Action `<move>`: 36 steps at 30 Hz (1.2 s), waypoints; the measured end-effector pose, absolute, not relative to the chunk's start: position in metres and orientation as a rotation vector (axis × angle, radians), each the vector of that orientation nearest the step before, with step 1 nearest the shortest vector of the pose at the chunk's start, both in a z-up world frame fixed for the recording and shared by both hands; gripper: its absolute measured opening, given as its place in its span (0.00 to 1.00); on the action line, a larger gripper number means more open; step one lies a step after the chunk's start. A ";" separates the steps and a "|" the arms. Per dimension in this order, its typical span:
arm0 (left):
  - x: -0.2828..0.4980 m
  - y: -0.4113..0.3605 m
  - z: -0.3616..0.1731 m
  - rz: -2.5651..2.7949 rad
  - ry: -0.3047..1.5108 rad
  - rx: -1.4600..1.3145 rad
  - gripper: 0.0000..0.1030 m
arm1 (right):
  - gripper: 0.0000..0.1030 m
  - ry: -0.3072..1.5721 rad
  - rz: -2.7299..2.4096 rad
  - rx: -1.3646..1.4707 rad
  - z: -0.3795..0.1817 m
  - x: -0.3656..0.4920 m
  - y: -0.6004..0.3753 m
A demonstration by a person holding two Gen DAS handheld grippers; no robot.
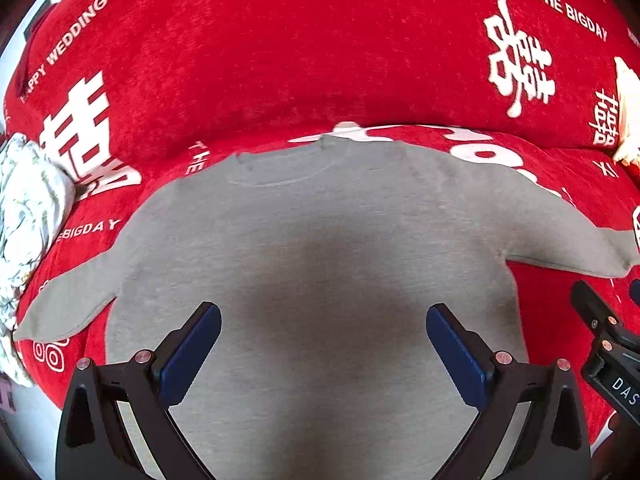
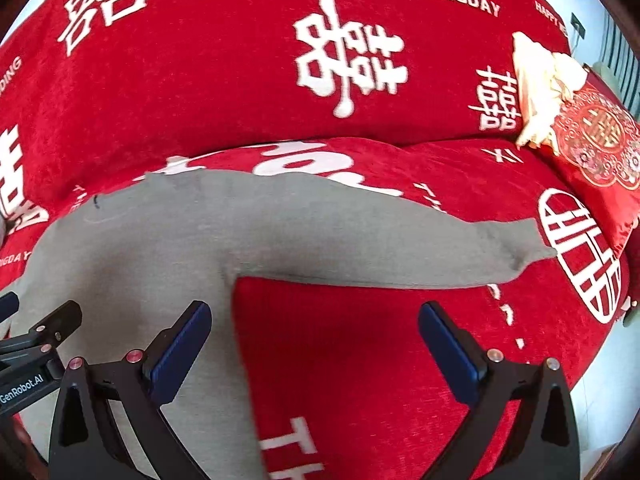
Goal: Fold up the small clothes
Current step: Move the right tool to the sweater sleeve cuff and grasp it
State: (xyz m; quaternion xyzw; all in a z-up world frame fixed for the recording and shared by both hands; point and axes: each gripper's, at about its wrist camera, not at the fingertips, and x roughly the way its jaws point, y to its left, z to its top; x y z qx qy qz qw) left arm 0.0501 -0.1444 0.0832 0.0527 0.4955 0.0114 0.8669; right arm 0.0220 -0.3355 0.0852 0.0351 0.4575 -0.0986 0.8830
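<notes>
The left claw (image 1: 323, 354) is spread wide, its two blue-padded fingers (image 1: 192, 354) well apart with nothing between them; they hover over the lower body of a plain grey long-sleeved knit top (image 1: 320, 240), and whether the pads brush the cloth cannot be told. The top lies flat and spread on a red plush sofa cover printed with white double-happiness characters and English words (image 1: 280, 60). Ahead of this claw is the top's neckline, against the foot of the sofa back. One sleeve runs out to the claw's left, the other to its right. Beyond the left sleeve sits a crumpled white patterned cloth bundle (image 1: 28, 216). At the right edge of the left wrist view the black tip of the other tool shows.

The right claw (image 2: 314, 350) is equally wide open and empty. Its left finger (image 2: 182, 350) is over the side edge of the grey top's body, its right finger over bare red cover. Ahead of it the right sleeve (image 2: 400, 248) stretches straight out to the right, the cuff lying near a round white emblem. Further ahead and right, a red embroidered cushion (image 2: 596, 148) leans beside a cream-coloured crumpled cloth (image 2: 540, 92).
</notes>
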 end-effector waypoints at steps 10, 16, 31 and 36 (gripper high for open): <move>0.058 -0.186 0.079 -0.014 1.043 0.139 1.00 | 1.00 0.952 -0.276 0.097 0.077 0.018 -0.384; 0.064 -0.209 0.076 -0.036 1.046 0.145 1.00 | 1.00 0.956 -0.329 0.109 0.072 0.019 -0.419; 0.082 -0.275 0.061 -0.111 1.054 0.207 1.00 | 1.00 0.982 -0.445 0.136 0.052 0.021 -0.491; 0.088 -0.292 0.055 -0.128 1.059 0.227 1.00 | 1.00 0.995 -0.483 0.173 0.042 0.023 -0.517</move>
